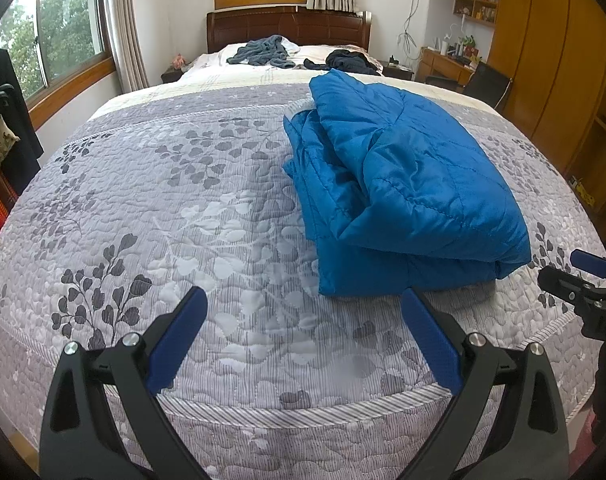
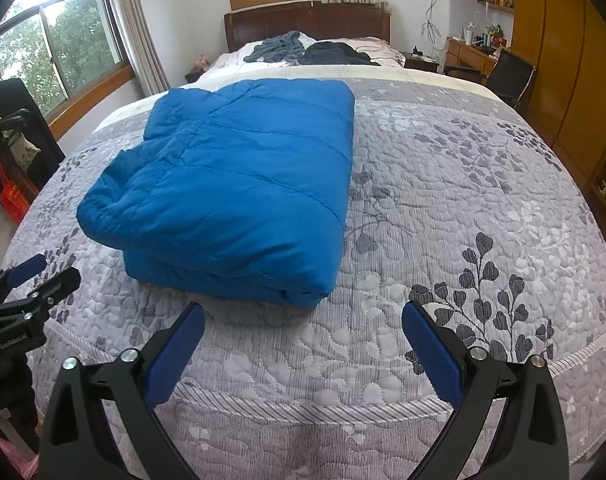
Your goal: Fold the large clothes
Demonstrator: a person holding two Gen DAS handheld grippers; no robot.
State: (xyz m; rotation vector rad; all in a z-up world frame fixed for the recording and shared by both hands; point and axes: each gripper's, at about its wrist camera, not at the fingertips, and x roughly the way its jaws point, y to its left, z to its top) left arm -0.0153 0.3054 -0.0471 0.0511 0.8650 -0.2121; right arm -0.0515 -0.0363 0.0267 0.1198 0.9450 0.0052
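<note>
A blue quilted jacket lies folded into a thick rectangle on the grey leaf-patterned bedspread. In the right wrist view the same jacket sits left of centre, with its folded edge toward me. My left gripper hangs open above the bed's near edge, just short of the jacket's near left corner, and holds nothing. My right gripper is open too, its left finger close to the jacket's near right corner. Each gripper shows at the edge of the other's view: the right one, the left one.
Two dark garments lie crumpled near the wooden headboard. A desk and black chair stand at the far right beside tall wooden wardrobes. Windows and a clothes rack are on the left.
</note>
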